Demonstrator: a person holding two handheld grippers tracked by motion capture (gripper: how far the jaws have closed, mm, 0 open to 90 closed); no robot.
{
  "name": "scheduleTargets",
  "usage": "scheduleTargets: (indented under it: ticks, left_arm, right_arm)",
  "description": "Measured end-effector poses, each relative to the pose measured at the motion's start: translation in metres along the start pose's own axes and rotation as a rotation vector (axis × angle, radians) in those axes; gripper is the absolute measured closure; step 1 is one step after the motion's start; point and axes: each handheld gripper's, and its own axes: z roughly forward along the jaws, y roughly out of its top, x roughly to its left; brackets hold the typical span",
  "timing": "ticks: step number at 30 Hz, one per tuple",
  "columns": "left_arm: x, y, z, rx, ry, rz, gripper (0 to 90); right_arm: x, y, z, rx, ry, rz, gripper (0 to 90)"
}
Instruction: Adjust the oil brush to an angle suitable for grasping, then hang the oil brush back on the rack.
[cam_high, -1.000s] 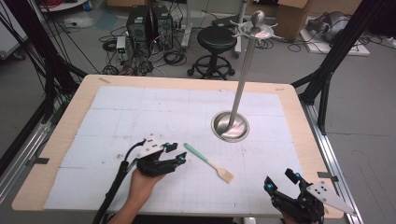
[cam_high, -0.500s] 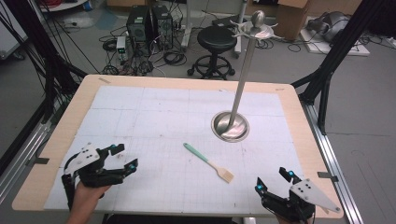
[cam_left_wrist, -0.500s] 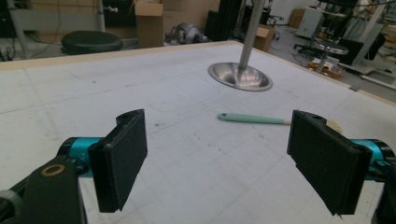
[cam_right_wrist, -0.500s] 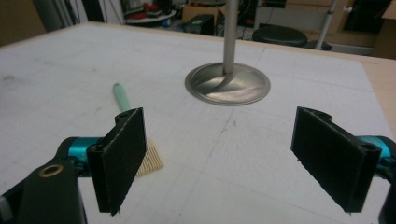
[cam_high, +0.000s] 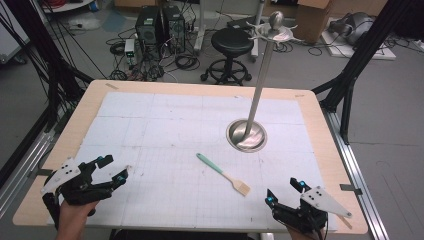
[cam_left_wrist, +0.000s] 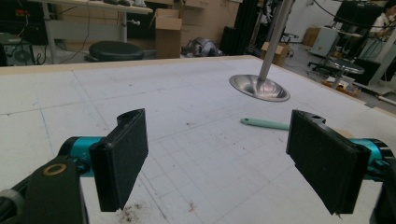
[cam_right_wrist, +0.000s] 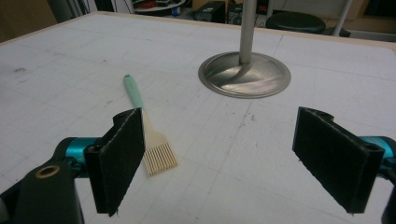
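A pastry brush (cam_high: 222, 173) with a teal handle and pale bristles lies flat in the middle of the white mat. My left gripper (cam_high: 114, 168) hovers near the front left corner, far left of the brush. Its jaws have just been opening and now stand wide, with nothing between them. In the left gripper view (cam_left_wrist: 217, 163) the brush handle (cam_left_wrist: 264, 123) lies beyond the jaws. My right gripper (cam_high: 282, 192) is open at the front right edge, just right of the bristles. In the right gripper view (cam_right_wrist: 217, 158) the brush (cam_right_wrist: 147, 130) lies by the left jaw.
A tall metal stand (cam_high: 260, 85) rises from a round steel base (cam_high: 246, 135) right of centre, behind the brush; its base (cam_left_wrist: 259, 87) (cam_right_wrist: 243, 74) shows in both gripper views. The wooden table edge (cam_high: 345, 200) frames the mat. A stool and cables stand on the floor beyond.
My left gripper has pulled away from the brush handle to the front left corner, its jaws wider. The right gripper has shifted a little to the left. The brush has not moved.
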Motion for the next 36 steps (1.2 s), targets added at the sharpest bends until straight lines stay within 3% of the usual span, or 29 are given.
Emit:
scheduleTargets:
  ticks: [6, 11, 17, 22, 23, 25, 36]
  left_arm:
    - [0.0, -0.004, 0.004, 0.022, -0.012, -0.007, 21.0]
    - [0.002, -0.004, 0.002, -0.021, -0.008, -0.036, 18.0]
    - [0.005, -0.003, -0.001, -0.033, -0.027, -0.05, 17.3]
    - [0.007, -0.002, -0.003, -0.028, -0.021, -0.062, 17.5]
    - [0.008, -0.003, -0.003, -0.02, -0.021, -0.062, 17.5]
    - [0.008, -0.004, -0.002, -0.013, -0.023, -0.062, 17.7]
    - [0.007, -0.005, 0.0, -0.005, -0.045, -0.067, 17.7]
  right_arm:
    - [-0.001, -0.001, 0.004, 0.017, 0.015, 0.007, 16.9]
    - [0.004, 0.001, 0.011, 0.029, 0.041, 0.009, 17.4]
    - [0.011, 0.006, 0.024, 0.03, 0.099, 0.023, 17.3]
    - [0.025, 0.01, 0.044, 0.098, 0.154, -0.011, 17.3]
    - [0.029, 0.012, 0.052, 0.125, 0.178, -0.028, 19.1]
    - [0.033, 0.014, 0.06, 0.148, 0.209, -0.023, 31.2]
    - [0.046, 0.029, 0.107, 0.24, 0.292, -0.083, 49.4]
